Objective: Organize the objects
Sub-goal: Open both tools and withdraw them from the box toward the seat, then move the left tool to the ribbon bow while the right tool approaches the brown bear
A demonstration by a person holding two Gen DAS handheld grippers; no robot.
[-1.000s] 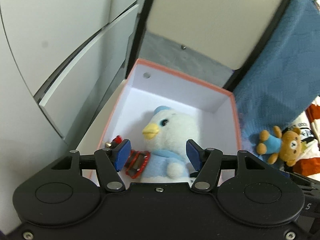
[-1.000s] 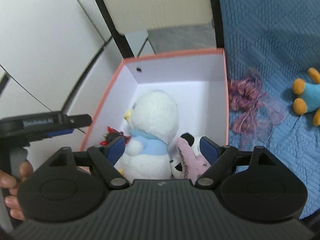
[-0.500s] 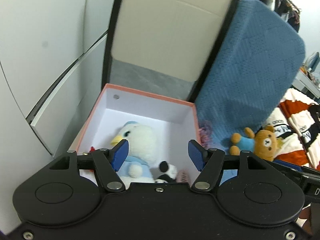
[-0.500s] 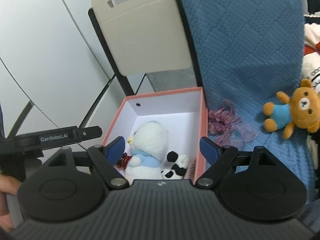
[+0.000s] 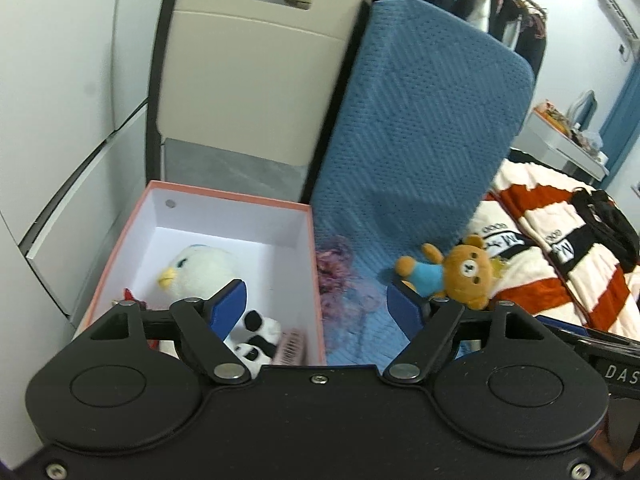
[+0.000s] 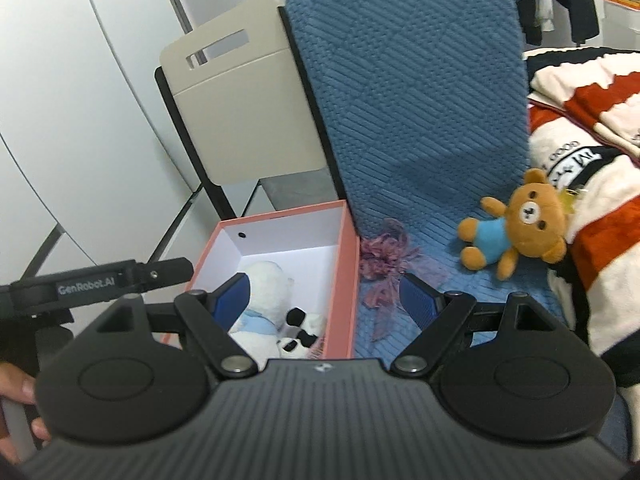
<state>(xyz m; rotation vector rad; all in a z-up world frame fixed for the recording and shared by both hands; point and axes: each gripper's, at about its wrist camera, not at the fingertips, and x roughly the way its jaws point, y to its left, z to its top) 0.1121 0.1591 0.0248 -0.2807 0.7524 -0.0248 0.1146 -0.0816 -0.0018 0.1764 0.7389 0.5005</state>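
Both hand-held grippers pulled back from rectangular cardboard box (image 5: 224,216); left (image 5: 316,304) widening, right (image 6: 324,298) apart, empty.

Plush bear (image 5: 460,272), quilted blue cover (image 5: 420,128)

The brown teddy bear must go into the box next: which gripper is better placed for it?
Probably the right gripper: open, empty, and the teddy bear lies on its side, away from the box. The left gripper is opening, nearer the box.
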